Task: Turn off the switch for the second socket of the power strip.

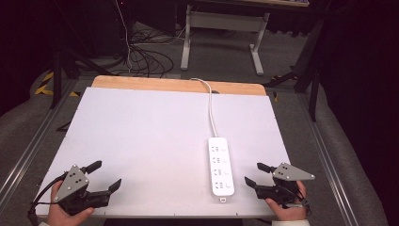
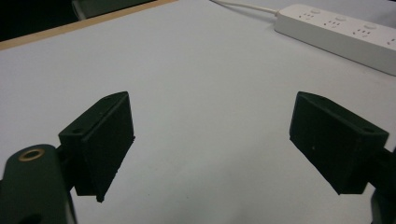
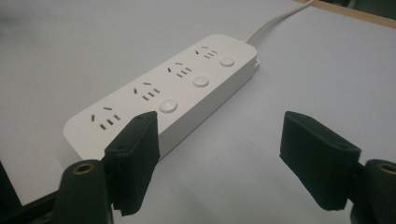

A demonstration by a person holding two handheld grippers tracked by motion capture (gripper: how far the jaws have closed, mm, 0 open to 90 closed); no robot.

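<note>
A white worktop [image 1: 155,141] covers most of the table, with a strip of bare wood showing along its far edge. Grey floor surrounds it, and a tangle of dark cables [image 1: 146,59] lies on the floor beyond the far left corner, near the white legs of another desk [image 1: 221,37].

A white power strip [image 1: 221,165] lies on the right half of the worktop, lengthwise from near edge toward far edge, its end close to the near edge. It has four socket groups and a round button beside each; no brand or lettering can be read on it. Its white cord [image 1: 211,103] runs from the far end to the far edge of the worktop.

The left gripper [image 1: 107,175] rests at the near left corner, held by a hand [image 1: 66,212], jaws spread wide over bare surface. The right gripper [image 1: 255,174] sits at the near right corner, just beside the power strip, also released and holding nothing.
</note>
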